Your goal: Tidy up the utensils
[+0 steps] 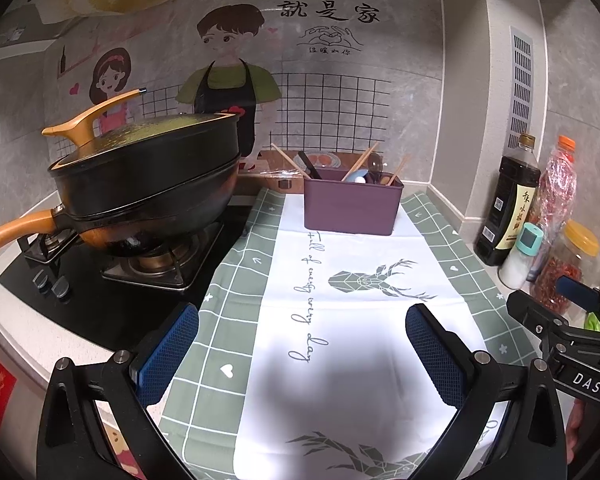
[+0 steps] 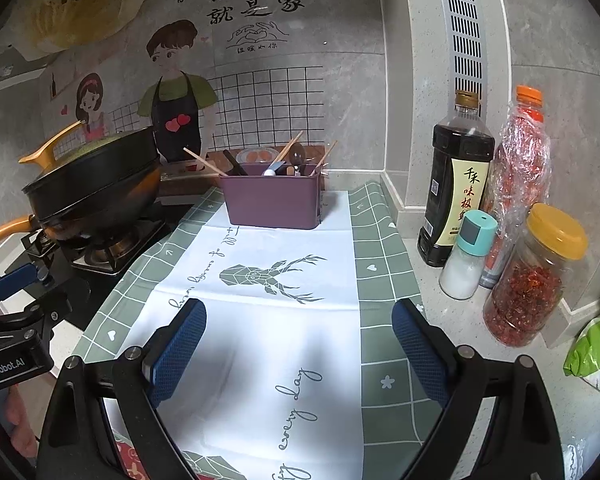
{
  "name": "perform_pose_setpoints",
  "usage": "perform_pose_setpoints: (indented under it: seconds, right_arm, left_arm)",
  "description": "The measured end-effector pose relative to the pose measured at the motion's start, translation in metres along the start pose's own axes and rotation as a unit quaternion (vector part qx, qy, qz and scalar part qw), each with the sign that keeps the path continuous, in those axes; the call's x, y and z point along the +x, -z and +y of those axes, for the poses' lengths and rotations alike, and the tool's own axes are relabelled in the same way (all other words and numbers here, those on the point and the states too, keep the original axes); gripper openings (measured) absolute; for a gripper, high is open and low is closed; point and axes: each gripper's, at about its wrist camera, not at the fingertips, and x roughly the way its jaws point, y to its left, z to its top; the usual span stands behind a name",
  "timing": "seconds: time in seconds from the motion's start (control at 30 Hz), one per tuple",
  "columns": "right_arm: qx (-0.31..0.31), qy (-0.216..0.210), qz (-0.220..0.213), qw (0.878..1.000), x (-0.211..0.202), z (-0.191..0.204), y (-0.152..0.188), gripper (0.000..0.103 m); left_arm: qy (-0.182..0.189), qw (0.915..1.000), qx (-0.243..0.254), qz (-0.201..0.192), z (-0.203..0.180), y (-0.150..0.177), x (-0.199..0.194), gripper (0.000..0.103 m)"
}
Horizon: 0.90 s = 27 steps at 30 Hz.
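Both sets of jaws spread wide and released, grasping nothing: left gripper (image 1: 302, 338) and right gripper (image 2: 299, 334) hovering side by side over the near end of the white-and-green checked cloth with the deer print (image 1: 364, 312).

Far along that cloth, well apart from both grippers: a purple rectangular plastic bin (image 1: 353, 208). Already inside, leaning against its walls and poking above the rim: wooden chopsticks (image 1: 363, 163), a black-handled utensil (image 1: 313, 169), a pale blue spoon (image 1: 357, 177) and a dark ladle-like spoon (image 2: 298, 155). No loose utensils visible on the cloth, so probably nothing left to gather.

To the left, a black lidded wok with orange handles (image 1: 148, 184) on the gas stove (image 1: 156, 268). To the right, against the wall and clear of the working strip, a dark soy-sauce bottle (image 2: 458, 184) and a yellow-lidded jar of red chilli flakes (image 2: 534, 280).
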Motion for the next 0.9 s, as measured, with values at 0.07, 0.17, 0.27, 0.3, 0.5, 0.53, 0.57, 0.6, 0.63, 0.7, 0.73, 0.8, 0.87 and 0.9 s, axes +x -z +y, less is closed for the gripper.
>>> perform_pose_setpoints:
  seconds: [0.07, 0.17, 0.27, 0.3, 0.5, 0.53, 0.57, 0.6, 0.63, 0.7, 0.73, 0.8, 0.87, 0.9]
  right_arm:
    - [-0.002, 0.0, 0.0, 1.0, 0.0, 0.001, 0.0, 0.093]
    - [-0.004, -0.002, 0.0, 1.0, -0.001, 0.002, 0.0, 0.093]
    - [-0.006, -0.004, -0.001, 1.0, -0.001, 0.003, 0.0, 0.093]
    - [-0.007, -0.005, -0.001, 1.0, -0.001, 0.004, 0.0, 0.093]
    - [-0.009, -0.006, -0.003, 1.0, -0.003, 0.005, -0.001, 0.093]
    - [-0.009, -0.006, -0.004, 1.0, -0.003, 0.006, -0.001, 0.093]
    - [-0.008, -0.007, -0.004, 1.0, -0.003, 0.006, -0.001, 0.093]
    - [-0.009, -0.007, -0.003, 1.0, -0.003, 0.006, -0.001, 0.093]
    - [-0.009, -0.006, -0.004, 1.0, -0.003, 0.006, -0.001, 0.093]
    - [-0.009, -0.005, -0.005, 1.0, -0.004, 0.006, -0.001, 0.093]
    - [-0.01, -0.005, -0.006, 1.0, -0.004, 0.007, -0.001, 0.093]
    - [-0.011, -0.006, -0.006, 1.0, -0.004, 0.007, -0.001, 0.093]
    - [-0.011, -0.005, -0.006, 1.0, -0.004, 0.008, 0.0, 0.093]
    - [-0.01, -0.005, -0.006, 1.0, -0.005, 0.008, -0.001, 0.093]
  left_arm:
    - [0.0, 1.0, 0.0, 0.0, 0.0, 0.0, 0.0, 0.103]
    - [-0.001, 1.0, 0.0, -0.001, 0.0, 0.0, 0.0, 0.103]
    - [-0.004, 1.0, -0.002, -0.003, 0.001, -0.001, -0.001, 0.103]
    - [-0.005, 1.0, -0.004, -0.004, 0.002, -0.001, -0.001, 0.103]
    - [-0.01, 0.9999, -0.006, -0.005, 0.004, 0.0, -0.004, 0.103]
    - [-0.01, 0.9999, -0.005, -0.005, 0.004, 0.0, -0.004, 0.103]
    - [-0.01, 0.9999, -0.006, -0.006, 0.004, 0.001, -0.004, 0.103]
    - [-0.01, 0.9999, -0.006, -0.007, 0.005, 0.001, -0.005, 0.103]
    - [-0.011, 0.9999, -0.006, -0.008, 0.005, 0.001, -0.006, 0.103]
    - [-0.014, 0.9998, -0.006, -0.01, 0.005, 0.001, -0.007, 0.103]
    - [-0.016, 0.9998, -0.006, -0.011, 0.005, 0.002, -0.007, 0.103]
    - [-0.021, 0.9997, -0.006, -0.013, 0.005, 0.002, -0.008, 0.103]
    - [-0.025, 0.9996, -0.006, -0.016, 0.005, 0.003, -0.009, 0.103]
    - [-0.025, 0.9995, -0.004, -0.018, 0.004, 0.003, -0.01, 0.103]
